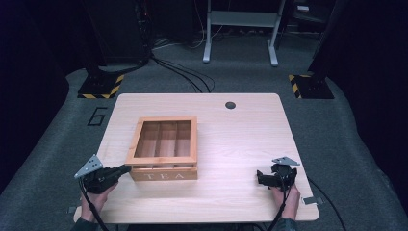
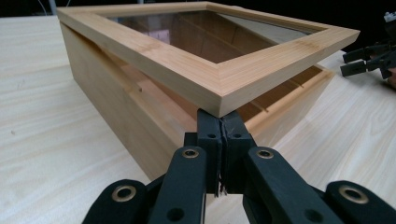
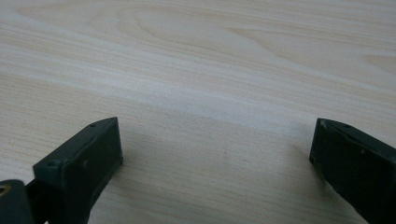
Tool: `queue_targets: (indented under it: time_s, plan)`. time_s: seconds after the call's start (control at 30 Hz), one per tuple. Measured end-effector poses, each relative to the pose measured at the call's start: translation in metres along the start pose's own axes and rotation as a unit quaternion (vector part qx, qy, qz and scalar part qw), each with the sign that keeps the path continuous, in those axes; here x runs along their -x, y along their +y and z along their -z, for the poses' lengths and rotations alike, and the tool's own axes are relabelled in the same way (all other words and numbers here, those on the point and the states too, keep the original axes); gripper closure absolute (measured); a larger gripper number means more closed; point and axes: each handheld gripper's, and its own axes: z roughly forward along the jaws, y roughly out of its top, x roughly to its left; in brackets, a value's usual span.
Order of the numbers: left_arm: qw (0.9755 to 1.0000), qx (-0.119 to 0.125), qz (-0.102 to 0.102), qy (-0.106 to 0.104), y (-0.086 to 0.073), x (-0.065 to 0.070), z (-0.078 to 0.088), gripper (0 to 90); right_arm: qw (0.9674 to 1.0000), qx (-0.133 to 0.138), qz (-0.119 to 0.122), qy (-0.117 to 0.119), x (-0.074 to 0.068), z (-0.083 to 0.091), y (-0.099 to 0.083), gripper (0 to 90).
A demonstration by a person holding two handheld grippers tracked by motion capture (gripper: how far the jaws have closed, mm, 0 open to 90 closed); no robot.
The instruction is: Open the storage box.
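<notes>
On the left half of the pale wood worktop (image 1: 240,144) sits a wooden tea box (image 1: 163,149) marked TEA on its near face, with three long compartments that look empty through the glass. Its framed glass lid (image 2: 210,51) is tilted up a bit, and the left gripper (image 2: 223,135), jaws pressed together, is wedged right under the lid's near-left corner. Over at the near right, the right gripper (image 3: 215,154) hangs just above bare worktop with jaws spread wide, holding nothing.
</notes>
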Motion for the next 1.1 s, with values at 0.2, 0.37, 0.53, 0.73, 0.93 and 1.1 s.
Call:
queue_targets:
  time_s: [0.2, 0.37, 0.53, 0.73, 0.93, 1.1]
  plan:
    - [0.9999, 0.008, -0.011, -0.001, 0.012, -0.001, 0.0, 88.1, 1.0, 0.0, 0.001, 0.0, 0.0, 0.0, 0.0, 1.9]
    - [0.9997, 0.012, -0.023, -0.001, 0.024, -0.002, 0.002, 88.1, 1.0, 0.001, 0.002, 0.0, 0.0, 0.0, 0.0, 1.9]
    - [0.9994, 0.018, -0.028, -0.002, 0.031, -0.004, 0.001, 88.0, 1.0, 0.0, 0.001, 0.0, 0.0, 0.0, 0.0, 1.9]
    - [0.9993, 0.027, -0.026, -0.005, 0.038, -0.006, -0.004, 87.9, 1.0, 0.0, 0.0, 0.0, 0.0, 0.0, 0.0, 1.9]
    - [0.999, 0.031, -0.031, -0.008, 0.047, -0.007, -0.01, 87.9, 1.0, -0.001, 0.0, 0.0, 0.0, 0.0, 0.0, 1.9]
    - [0.9986, 0.031, -0.041, -0.009, 0.055, -0.009, -0.014, 87.9, 1.0, 0.001, 0.001, 0.0, 0.0, 0.0, 0.0, 1.9]
